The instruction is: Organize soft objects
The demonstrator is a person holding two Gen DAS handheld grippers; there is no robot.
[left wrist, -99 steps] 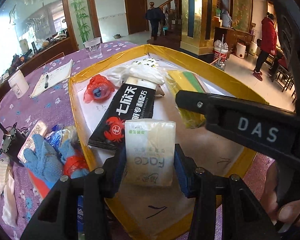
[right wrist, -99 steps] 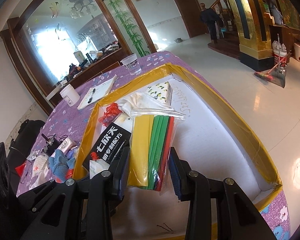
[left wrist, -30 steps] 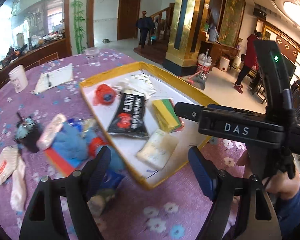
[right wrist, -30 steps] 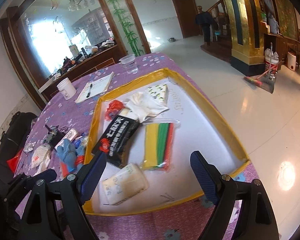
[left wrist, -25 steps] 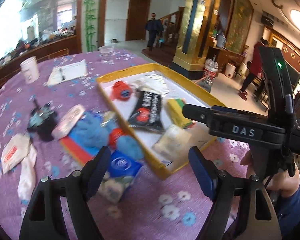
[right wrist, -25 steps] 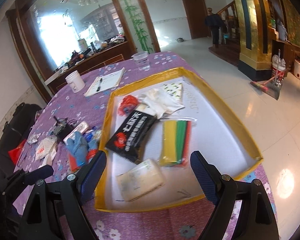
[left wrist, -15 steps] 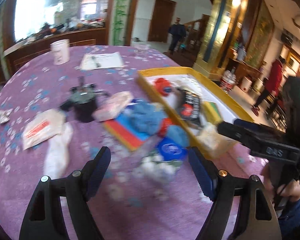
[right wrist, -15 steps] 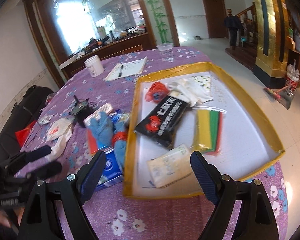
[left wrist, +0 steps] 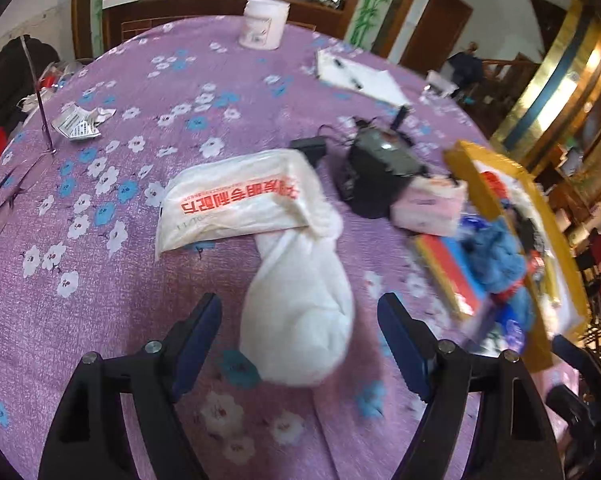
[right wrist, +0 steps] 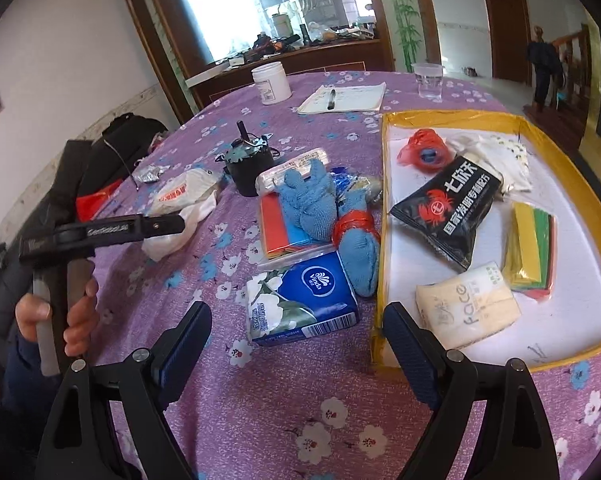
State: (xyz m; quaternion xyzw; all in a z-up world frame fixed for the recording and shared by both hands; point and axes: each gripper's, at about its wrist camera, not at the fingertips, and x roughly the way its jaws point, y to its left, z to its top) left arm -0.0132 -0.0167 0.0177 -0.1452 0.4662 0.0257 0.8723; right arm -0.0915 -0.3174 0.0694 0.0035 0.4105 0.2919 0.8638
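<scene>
1. Now both grippers have let go of what they carried a few seconds ago: the cream tissue pack (right wrist: 468, 306) and the yellow-and-green packet (right wrist: 530, 250) lie inside the yellow-rimmed tray (right wrist: 382, 208), beside the black pouch (right wrist: 446, 210).
2. Since a second ago both cameras have swung away from the tray toward the loose pile on the purple counter (left wrist: 140, 128), so in my judgement the next pair of pick-ups has begun.
3. Left gripper (left wrist: 300, 336): its jaws stand wide apart and empty, angled steeply down, with a white cloth bundle (left wrist: 300, 308) lying between the two fingers but touched by neither. A white bag with red lettering (left wrist: 236, 200) lies just beyond it, partly over the cloth's far end.
4. Right gripper (right wrist: 296, 344): its jaws are opening, with nothing clamped. The blue-and-white tissue pack (right wrist: 302, 300) sits on the counter just ahead, between the fingertips in line of sight, close against the tray's outer rim.
5. In the right wrist view a hand (right wrist: 56, 312) grips the left tool's handle at the left edge, tool pointing toward the white cloth.
6. Still outside the tray: blue gloves (right wrist: 324, 212), a red-and-blue packet (right wrist: 276, 228) under them, and a pink pack (left wrist: 428, 206). Much sorting remains.
</scene>
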